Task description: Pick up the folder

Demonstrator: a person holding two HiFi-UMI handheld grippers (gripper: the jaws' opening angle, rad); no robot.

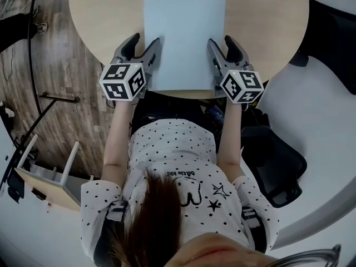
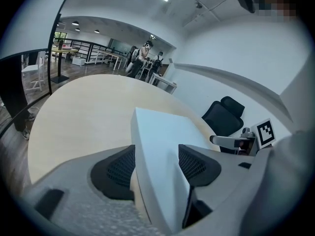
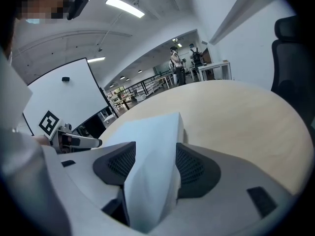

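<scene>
A pale blue folder (image 1: 184, 38) lies on the round wooden table (image 1: 105, 15), its near edge at the table's rim. My left gripper (image 1: 146, 43) straddles the folder's left edge near the near corner. Its jaws stand wide, with the folder (image 2: 162, 127) between the pads and gaps showing. My right gripper (image 1: 221, 42) straddles the right edge the same way. In the left gripper view the left gripper (image 2: 157, 163) is open around the sheet. The right gripper (image 3: 150, 163) in its own view is open too, with the folder (image 3: 152, 132) running between its pads.
A black office chair (image 1: 278, 166) stands at the right of the person, close to the table. A white shelf unit (image 1: 50, 177) sits on the wooden floor at the left. Far across the room stand people and more tables (image 2: 142, 58).
</scene>
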